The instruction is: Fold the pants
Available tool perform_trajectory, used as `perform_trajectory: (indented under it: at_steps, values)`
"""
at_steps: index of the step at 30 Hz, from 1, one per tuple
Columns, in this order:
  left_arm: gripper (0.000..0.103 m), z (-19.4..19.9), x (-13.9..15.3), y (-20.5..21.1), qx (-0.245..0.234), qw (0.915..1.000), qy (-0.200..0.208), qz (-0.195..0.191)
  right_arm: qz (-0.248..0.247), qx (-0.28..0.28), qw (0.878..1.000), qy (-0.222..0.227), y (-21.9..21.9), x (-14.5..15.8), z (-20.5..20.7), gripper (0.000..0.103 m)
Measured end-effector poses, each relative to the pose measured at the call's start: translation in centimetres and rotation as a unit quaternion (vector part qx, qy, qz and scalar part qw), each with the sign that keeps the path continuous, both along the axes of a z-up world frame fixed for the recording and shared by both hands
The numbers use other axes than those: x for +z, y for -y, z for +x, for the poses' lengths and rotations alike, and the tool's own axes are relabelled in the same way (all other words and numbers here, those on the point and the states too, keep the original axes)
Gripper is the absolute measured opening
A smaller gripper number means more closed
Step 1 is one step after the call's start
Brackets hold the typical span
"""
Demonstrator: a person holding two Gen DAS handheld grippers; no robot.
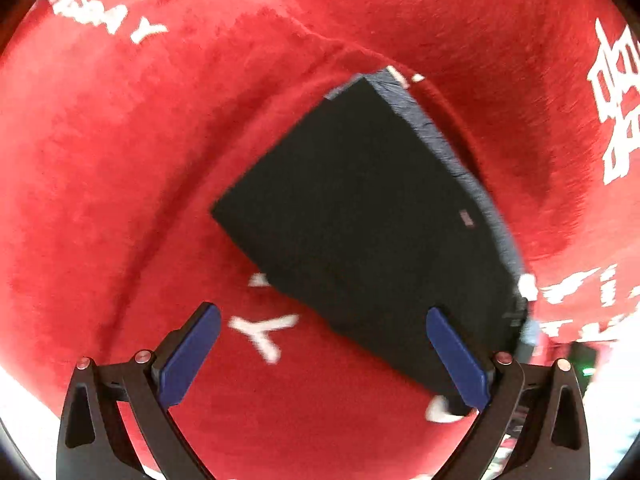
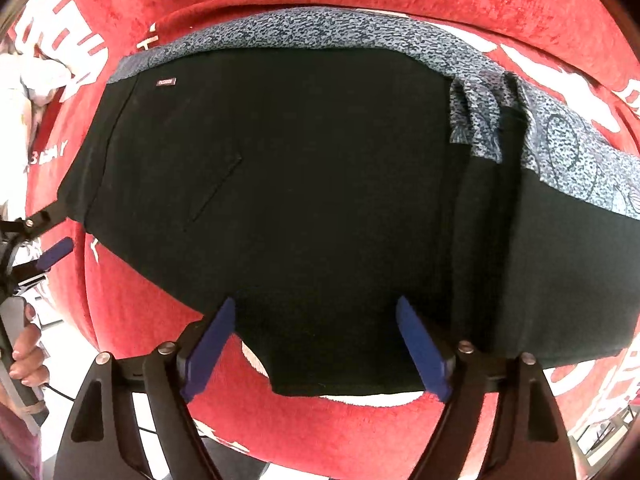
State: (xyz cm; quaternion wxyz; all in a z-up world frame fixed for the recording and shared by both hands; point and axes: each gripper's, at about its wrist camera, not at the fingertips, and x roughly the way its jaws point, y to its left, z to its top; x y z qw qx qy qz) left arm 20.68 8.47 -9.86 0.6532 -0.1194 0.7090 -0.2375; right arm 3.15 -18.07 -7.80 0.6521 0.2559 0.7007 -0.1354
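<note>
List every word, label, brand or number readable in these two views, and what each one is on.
Pants: small reddish tag near the patterned waistband; it has lettering, too small to read. The same tag in the left view is blurred.
Red cloth: a white "Y" is the only clear letter; the other white print is cut off, distorted or blurred, not readable.
Right view: white block letters on the cloth, partial, not readable.
No numbers legible.

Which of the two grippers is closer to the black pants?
The right gripper: its open jaws sit over the pants hem. The left gripper hovers higher over the red cloth.
</note>
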Motion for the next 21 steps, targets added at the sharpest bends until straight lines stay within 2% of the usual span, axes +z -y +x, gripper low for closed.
perform_trajectory:
  at_steps: [2,4,8,14,16,18,21]
  values:
    - [0.103,0.3,-0.3,-0.5,0.014,0.9985,-0.016,-0.051,-0.001,0.001,1.0,0.0,-0.3,-0.1,0.1,0.086]
    - [0.103,-0.2,-0.5,-0.1,0.019,0.9965,-0.024,-0.078,-0.002,0.002,1.0,0.001,-0.5,-0.2,0.2,0.086]
    - [0.103,-0.5,-1.6,1.2,0.025,0.9939,-0.035,-0.102,-0.005,0.007,1.0,0.002,-1.0,-0.4,0.3,0.086]
    - [0.103,-0.8,-1.8,2.9,0.035,0.9935,-0.023,-0.106,-0.006,0.01,1.0,0.003,-1.3,-0.7,0.1,0.087]
    - [0.103,-1.0,-1.3,3.7,0.032,0.995,-0.017,-0.093,-0.007,0.011,1.0,0.004,-1.4,-0.7,0.1,0.087]
    - [0.103,-1.4,0.2,5.0,0.01,0.9969,0.012,-0.077,-0.007,0.011,1.0,0.003,-1.5,-0.8,0.1,0.087]
    - [0.103,-1.9,1.9,6.8,-0.025,0.9952,0.061,-0.072,-0.005,0.014,1.0,0.005,-1.5,-0.8,0.0,0.087]
